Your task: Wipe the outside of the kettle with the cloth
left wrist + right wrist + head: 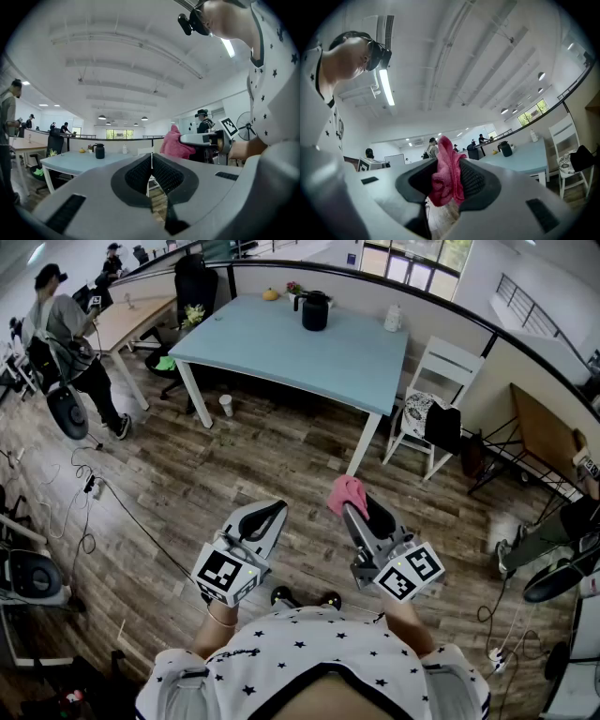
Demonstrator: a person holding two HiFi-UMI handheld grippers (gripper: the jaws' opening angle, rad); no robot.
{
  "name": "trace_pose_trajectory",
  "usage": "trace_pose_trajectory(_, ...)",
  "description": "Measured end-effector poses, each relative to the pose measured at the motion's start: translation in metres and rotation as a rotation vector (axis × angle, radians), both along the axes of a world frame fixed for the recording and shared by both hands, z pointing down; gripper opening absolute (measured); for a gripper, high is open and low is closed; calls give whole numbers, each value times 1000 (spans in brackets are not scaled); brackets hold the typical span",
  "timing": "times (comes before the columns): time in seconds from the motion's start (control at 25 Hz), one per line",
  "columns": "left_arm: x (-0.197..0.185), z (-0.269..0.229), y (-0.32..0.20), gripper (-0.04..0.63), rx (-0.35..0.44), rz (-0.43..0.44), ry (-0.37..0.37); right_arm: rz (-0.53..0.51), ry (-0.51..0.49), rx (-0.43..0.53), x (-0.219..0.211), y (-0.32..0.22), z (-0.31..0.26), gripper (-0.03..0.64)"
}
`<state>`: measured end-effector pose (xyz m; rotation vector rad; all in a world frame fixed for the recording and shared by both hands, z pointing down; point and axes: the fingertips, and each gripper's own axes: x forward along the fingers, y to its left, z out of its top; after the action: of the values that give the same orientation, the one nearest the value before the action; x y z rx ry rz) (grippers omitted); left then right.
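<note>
The black lidded kettle (pixel 315 311) is seen standing on the pale blue bench (pixel 366 362), well apart from the 2 grippers. The pink fluffy cloth (pixel 446 180) is clamped between the right gripper (pixel 359 510) jaws. The left gripper (pixel 264 515) jaws are pressed together, with nothing held.

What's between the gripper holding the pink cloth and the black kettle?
Head view: only bare wooden floor, then pale blue tabletop, between the right gripper with its pink cloth and the black kettle.
</note>
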<state>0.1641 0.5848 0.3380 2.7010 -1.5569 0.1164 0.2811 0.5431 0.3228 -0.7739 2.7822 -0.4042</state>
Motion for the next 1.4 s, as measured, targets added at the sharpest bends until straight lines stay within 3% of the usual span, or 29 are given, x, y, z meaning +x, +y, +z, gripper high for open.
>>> trace_pose_trajectory(0.36, 2, 2, 0, 32, -21, -11, 20, 3, -19, -3, 7, -2, 2, 138)
trace_pose_trajectory(0.56, 9, 0, -8, 32, -15, -22, 10, -4, -39, 41, 17, -2, -3, 143)
trace_pose_trajectory(1.4, 85, -4, -46, 32, 21, 7, -13, -8, -58, 21, 86, -36, 8, 146)
